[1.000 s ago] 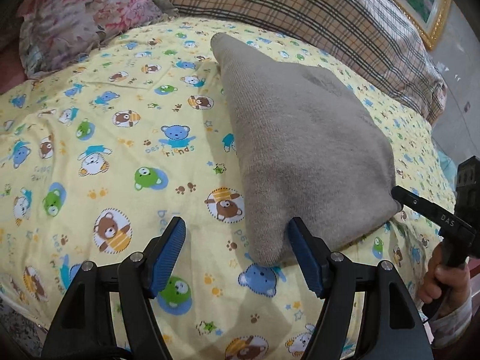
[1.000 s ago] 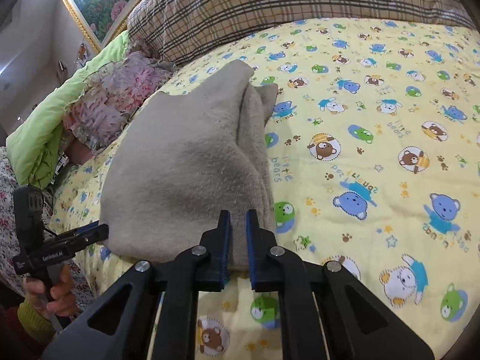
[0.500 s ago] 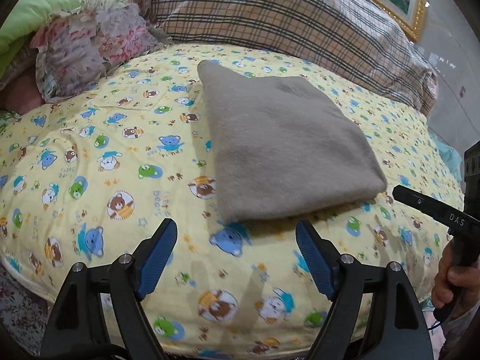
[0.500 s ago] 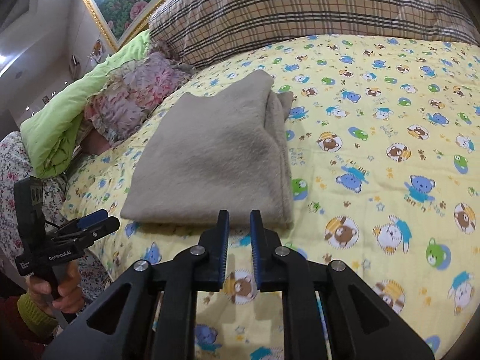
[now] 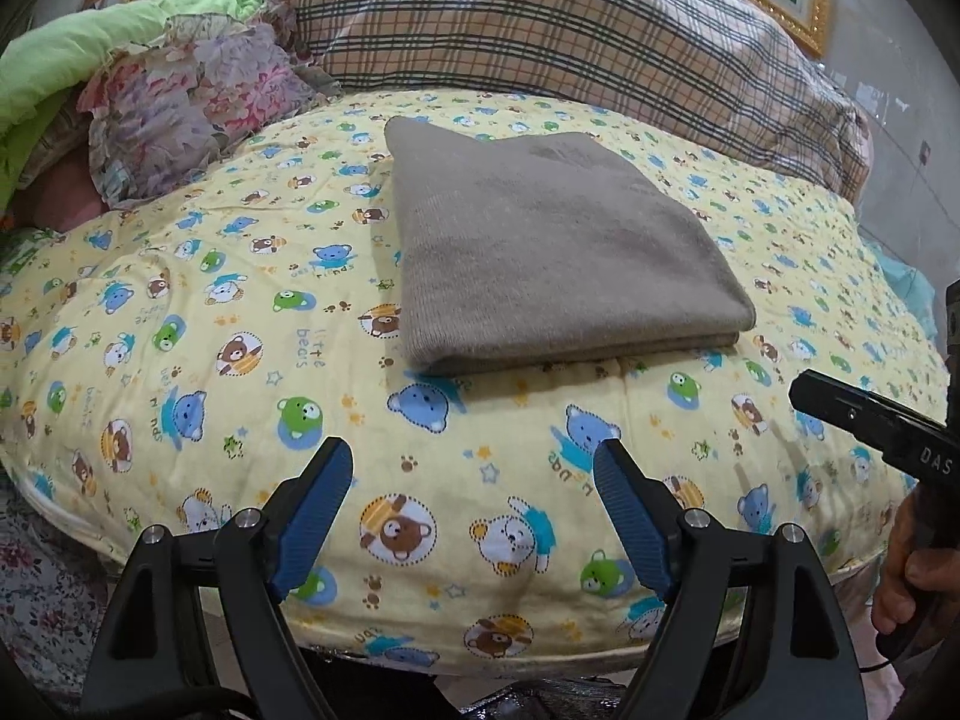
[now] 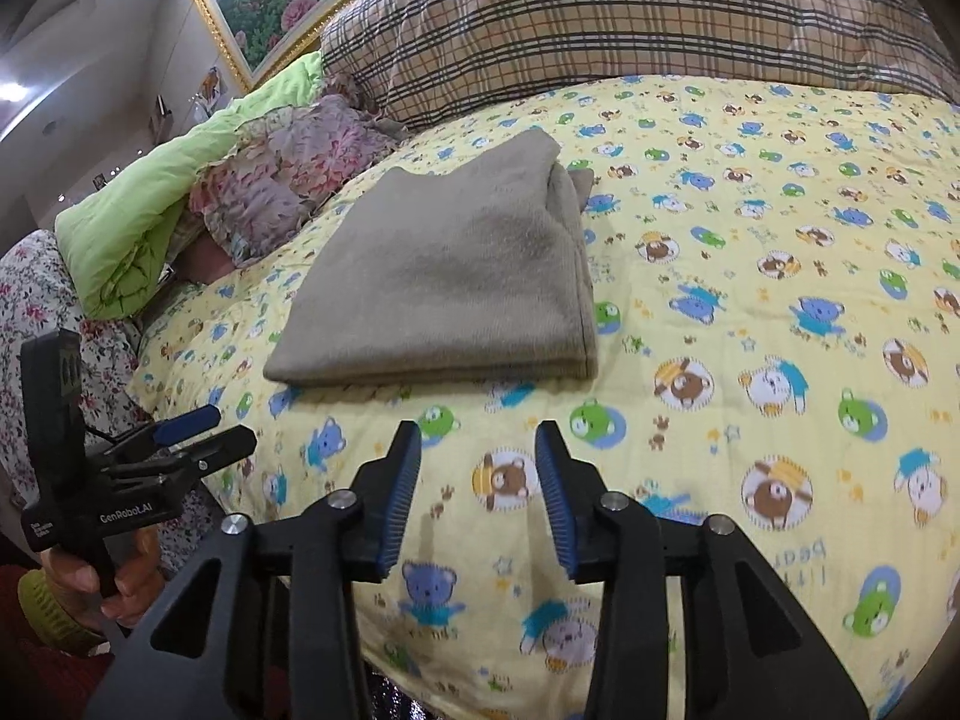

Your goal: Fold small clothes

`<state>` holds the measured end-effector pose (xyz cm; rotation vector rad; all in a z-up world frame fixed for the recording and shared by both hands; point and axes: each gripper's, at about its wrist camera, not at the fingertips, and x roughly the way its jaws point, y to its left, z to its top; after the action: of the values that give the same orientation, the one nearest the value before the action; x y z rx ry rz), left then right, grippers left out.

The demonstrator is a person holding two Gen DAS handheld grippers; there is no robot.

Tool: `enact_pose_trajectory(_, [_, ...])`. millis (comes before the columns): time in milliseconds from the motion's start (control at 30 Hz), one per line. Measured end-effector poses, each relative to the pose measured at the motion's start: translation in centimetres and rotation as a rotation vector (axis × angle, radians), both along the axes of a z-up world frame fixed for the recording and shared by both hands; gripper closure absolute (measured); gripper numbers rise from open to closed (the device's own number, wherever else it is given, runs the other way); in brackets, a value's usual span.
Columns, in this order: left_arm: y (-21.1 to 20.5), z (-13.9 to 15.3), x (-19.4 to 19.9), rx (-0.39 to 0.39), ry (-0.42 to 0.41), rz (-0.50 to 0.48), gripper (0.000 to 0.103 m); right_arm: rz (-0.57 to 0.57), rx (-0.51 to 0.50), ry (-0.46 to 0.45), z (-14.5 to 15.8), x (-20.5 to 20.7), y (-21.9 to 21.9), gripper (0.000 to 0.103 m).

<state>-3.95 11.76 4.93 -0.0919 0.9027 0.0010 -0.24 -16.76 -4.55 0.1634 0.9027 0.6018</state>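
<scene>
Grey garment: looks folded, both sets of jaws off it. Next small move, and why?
Probably tidy the far corner. The grey garment lies flat and squared on the bear-print quilt, but one layer pokes out there. The right gripper and left gripper, both open and empty, sit short of its near edge.

Folded cloth on quilt, pillow behind.

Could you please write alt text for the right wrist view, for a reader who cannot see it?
A folded grey cloth lies flat on a yellow bedspread printed with cartoon bears. The right gripper hovers in front of it, open and empty. At far left the left gripper is held in a hand, with a plaid pillow behind.
</scene>
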Motion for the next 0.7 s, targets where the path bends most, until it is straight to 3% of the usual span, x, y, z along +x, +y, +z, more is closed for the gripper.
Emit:
enact_pose_trajectory(333, [0.4,0.1,-0.8,0.03,-0.01,0.025,0.02,0.018,-0.028,-0.035,0.0,-2.0,0.4,0.041])
enact_pose_trajectory(700, [1.1,3.8,-0.6,0.04,-0.088,0.014,0.019,0.035,-0.056,-0.102,2.7,-2.1,1.0,0.018])
